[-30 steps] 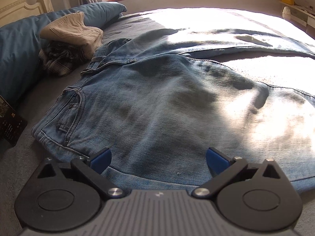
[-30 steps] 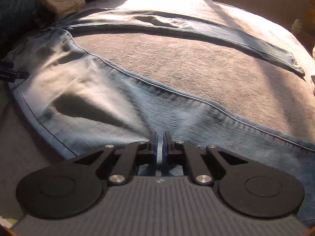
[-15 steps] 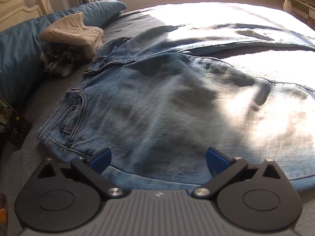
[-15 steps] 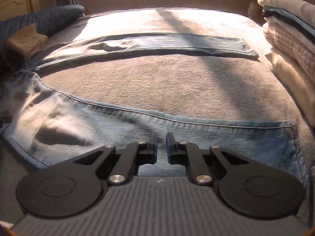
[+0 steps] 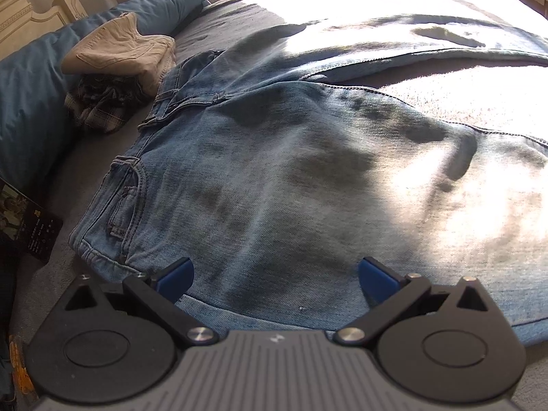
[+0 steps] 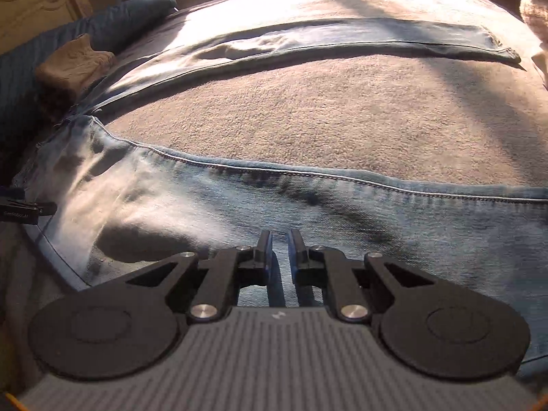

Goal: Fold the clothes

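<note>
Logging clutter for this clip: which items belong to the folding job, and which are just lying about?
In the job: jeans, left gripper, right gripper.

Lying about: folded tan garment, plaid cloth, blue pillow, dark card.

Jeans [image 5: 291,178] spread flat on bed [image 6: 308,102], legs apart. Folded trousers [image 5: 120,51] atop checked garment [image 5: 99,106], just beyond jeans' waistband. Pillow [image 5: 30,102] behind that pile.
</note>
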Demonstrator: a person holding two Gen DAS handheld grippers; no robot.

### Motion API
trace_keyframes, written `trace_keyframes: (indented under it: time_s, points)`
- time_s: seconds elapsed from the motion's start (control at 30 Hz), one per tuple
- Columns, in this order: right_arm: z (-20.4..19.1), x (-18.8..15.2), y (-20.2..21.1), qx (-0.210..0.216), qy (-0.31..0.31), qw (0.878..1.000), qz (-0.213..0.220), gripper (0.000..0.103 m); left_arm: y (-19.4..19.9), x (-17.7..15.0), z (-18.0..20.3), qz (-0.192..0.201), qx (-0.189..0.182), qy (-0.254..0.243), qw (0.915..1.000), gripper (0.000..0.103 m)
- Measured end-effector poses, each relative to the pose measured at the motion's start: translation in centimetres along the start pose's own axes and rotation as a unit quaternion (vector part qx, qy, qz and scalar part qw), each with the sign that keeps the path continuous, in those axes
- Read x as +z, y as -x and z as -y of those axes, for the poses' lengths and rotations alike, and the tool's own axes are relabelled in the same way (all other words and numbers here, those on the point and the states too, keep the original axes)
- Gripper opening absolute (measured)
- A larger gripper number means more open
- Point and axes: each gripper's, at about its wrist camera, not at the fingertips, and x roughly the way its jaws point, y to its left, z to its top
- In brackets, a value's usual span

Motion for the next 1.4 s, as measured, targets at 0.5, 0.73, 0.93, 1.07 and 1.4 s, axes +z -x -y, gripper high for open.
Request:
trace_keyframes:
  time_s: [0.5,0.73,0.93,1.07,1.4]
  points:
    - [8.7,0.4,4.2,-0.196,-0.125,0.972,0.045,0.015,-0.3,0.0,-0.6,-0.024,-0.01,0.034,0.9991,0.103]
    - [7.6,-0.6,4.0,-0.199,-0.099,0.975,0.022,0.02,-0.4,-0.1,-0.6,-0.024,-0.011,0.039,0.9989,0.103]
    - [8.9,-2.7,6.2,-0.263,-0.11,0.958,0.024,0.021,-0.6,-0.3,-1.1,-0.024,-0.02,0.055,0.998,0.103]
    - [7.5,-3.2,7.5,-0.214,-0.085,0.972,0.049,0.021,-0.8,-0.4,-1.5,-0.029,-0.029,0.073,0.9964,0.103]
    - [7.9,-5.8,8.7,-0.232,-0.081,0.969,0.009,0.023,-0.7,-0.9,-1.6,-0.028,-0.031,0.083,0.9957,0.103]
